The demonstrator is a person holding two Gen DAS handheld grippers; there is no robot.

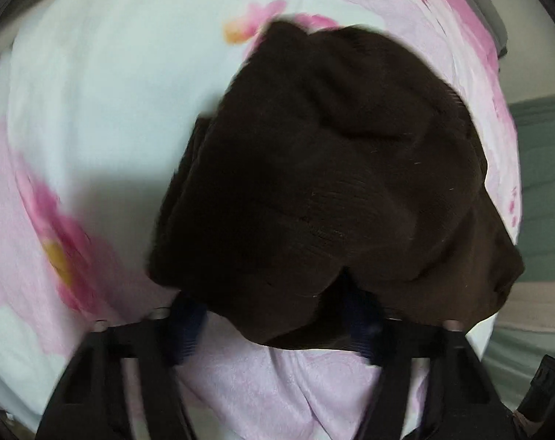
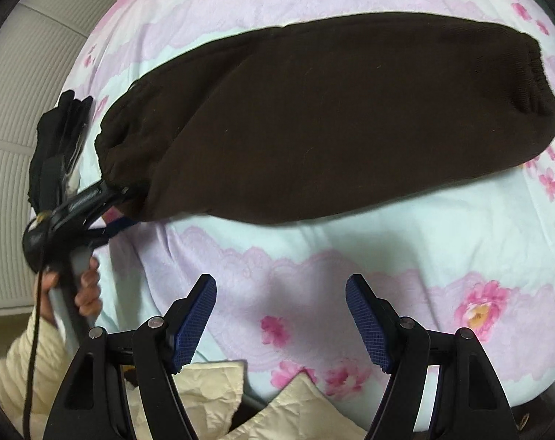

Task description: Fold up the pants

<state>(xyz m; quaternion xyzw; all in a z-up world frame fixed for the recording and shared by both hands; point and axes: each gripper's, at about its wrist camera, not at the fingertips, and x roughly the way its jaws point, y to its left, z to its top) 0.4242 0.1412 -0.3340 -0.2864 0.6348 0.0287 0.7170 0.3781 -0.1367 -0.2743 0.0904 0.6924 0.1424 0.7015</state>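
Observation:
The dark brown pants (image 2: 314, 124) lie folded lengthwise across a floral bedsheet (image 2: 314, 256), with the elastic waistband at the right. My left gripper (image 2: 125, 207) reaches in from the left at the pants' left end, with fabric draped over its open blue pads. In the left wrist view the brown fabric (image 1: 314, 168) covers the fingertips (image 1: 187, 324) and fills the middle of the frame; the view is blurred. My right gripper (image 2: 281, 293) is open and empty, hovering over the sheet in front of the pants.
The sheet (image 1: 94, 110) is pale with pink flowers and lilac lace bands. A white ribbed surface (image 2: 28, 91) lies beyond the bed's left edge. A cream quilted sleeve (image 2: 204, 396) shows at the bottom. A grey-green surface (image 1: 545, 183) lies at the right.

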